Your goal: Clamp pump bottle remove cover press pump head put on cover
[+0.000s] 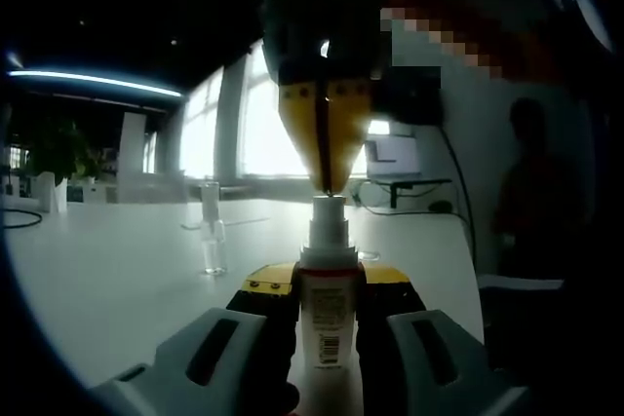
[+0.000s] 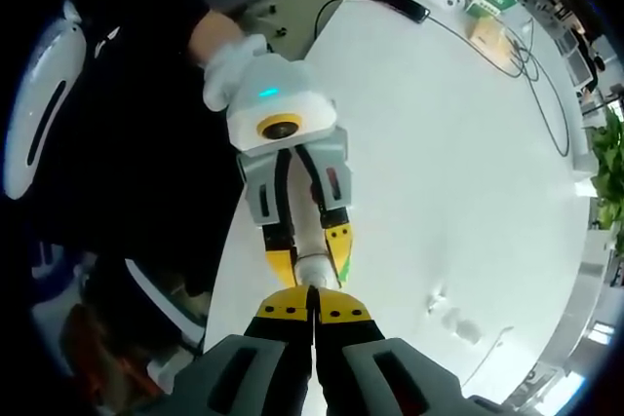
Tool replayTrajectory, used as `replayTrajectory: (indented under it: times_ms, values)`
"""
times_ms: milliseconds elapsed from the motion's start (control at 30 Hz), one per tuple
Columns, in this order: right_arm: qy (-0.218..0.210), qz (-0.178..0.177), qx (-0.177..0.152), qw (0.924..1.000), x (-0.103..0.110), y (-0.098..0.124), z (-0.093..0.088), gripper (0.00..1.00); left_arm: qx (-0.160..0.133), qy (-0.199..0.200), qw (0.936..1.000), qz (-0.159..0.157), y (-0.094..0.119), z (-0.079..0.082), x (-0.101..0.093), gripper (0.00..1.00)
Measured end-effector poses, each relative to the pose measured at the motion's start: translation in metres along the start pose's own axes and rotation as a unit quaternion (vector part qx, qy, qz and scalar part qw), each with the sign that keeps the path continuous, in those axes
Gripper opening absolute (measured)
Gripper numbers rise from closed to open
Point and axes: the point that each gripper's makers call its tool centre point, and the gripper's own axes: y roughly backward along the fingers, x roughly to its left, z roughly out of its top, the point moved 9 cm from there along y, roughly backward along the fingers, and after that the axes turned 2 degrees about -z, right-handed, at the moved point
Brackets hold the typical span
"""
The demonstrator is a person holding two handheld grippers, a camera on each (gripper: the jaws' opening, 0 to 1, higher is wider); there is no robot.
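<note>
Evidently, my left gripper [image 1: 326, 311] clamped the white labelled pump bottle [image 1: 326, 314] upright above the white table [image 1: 117, 270]; my right gripper [image 2: 312, 311], jaws together, bore on its pump head [image 1: 328, 204]. Off-centre pressure risked tilting it.

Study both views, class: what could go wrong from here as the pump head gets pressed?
1. The right gripper comes down with its jaws closed onto the narrow pump head; a tip off-centre could slide off the side.
2. The left gripper clamps only the bottle body; a hard push could drive it down through the jaws or tip it.
3. The clear cover stands loose on the table; a sweeping hand could knock it over.
</note>
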Motion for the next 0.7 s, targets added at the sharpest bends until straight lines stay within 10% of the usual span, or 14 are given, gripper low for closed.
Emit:
replayTrajectory:
  times_ms: [700]
  values:
    - [0.000, -0.003, 0.001, 1.0000, 0.0015, 0.0002, 0.0003, 0.00, 0.002, 0.004, 1.0000, 0.000, -0.0002, 0.0005, 0.0002, 0.13]
